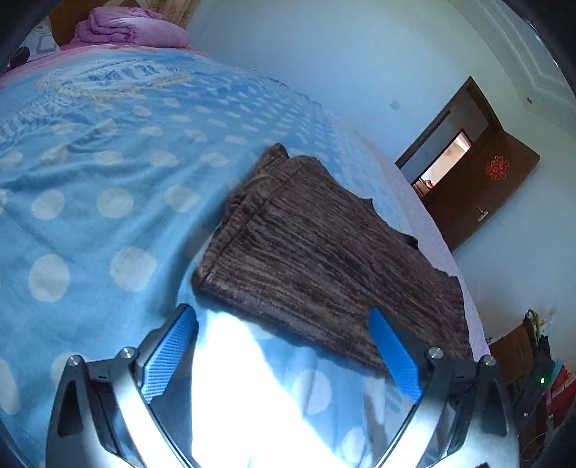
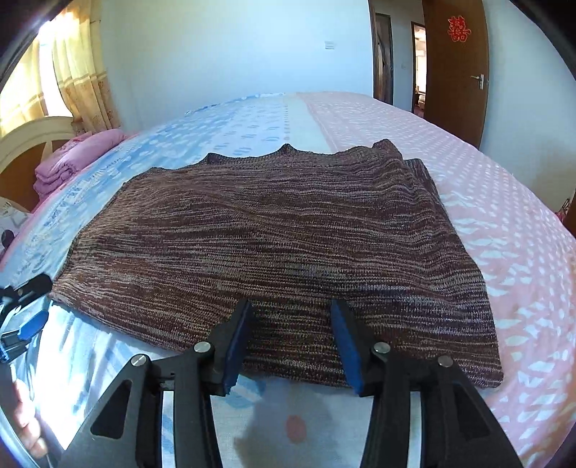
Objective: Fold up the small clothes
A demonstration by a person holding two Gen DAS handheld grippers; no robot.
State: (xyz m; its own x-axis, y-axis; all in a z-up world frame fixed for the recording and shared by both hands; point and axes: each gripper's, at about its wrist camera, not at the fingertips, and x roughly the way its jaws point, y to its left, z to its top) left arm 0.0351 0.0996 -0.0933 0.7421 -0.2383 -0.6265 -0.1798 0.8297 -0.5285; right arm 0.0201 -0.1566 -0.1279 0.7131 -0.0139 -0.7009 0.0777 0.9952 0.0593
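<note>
Both grippers (image 1: pixel 282 316) (image 2: pixel 289 306) parted over sweater (image 2: pixel 273 244)

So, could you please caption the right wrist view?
Open right gripper over folded brown knitted sweater on dotted bedspread.

This is a bedroom in a home. A wide bed (image 2: pixel 468 151) fills both views, spread with a blue dotted blanket (image 1: pixel 90 172) and a pink patterned sheet (image 2: pixel 522 252). Folded pink bedding (image 1: pixel 133 27) lies at the headboard (image 2: pixel 32 136), upper left. Yellow curtains (image 2: pixel 79 72) hang at a sunlit window, and a brown wooden door (image 2: pixel 455 72) (with a red paper ornament (image 2: pixel 459 28)) stands open, upper right.
</note>
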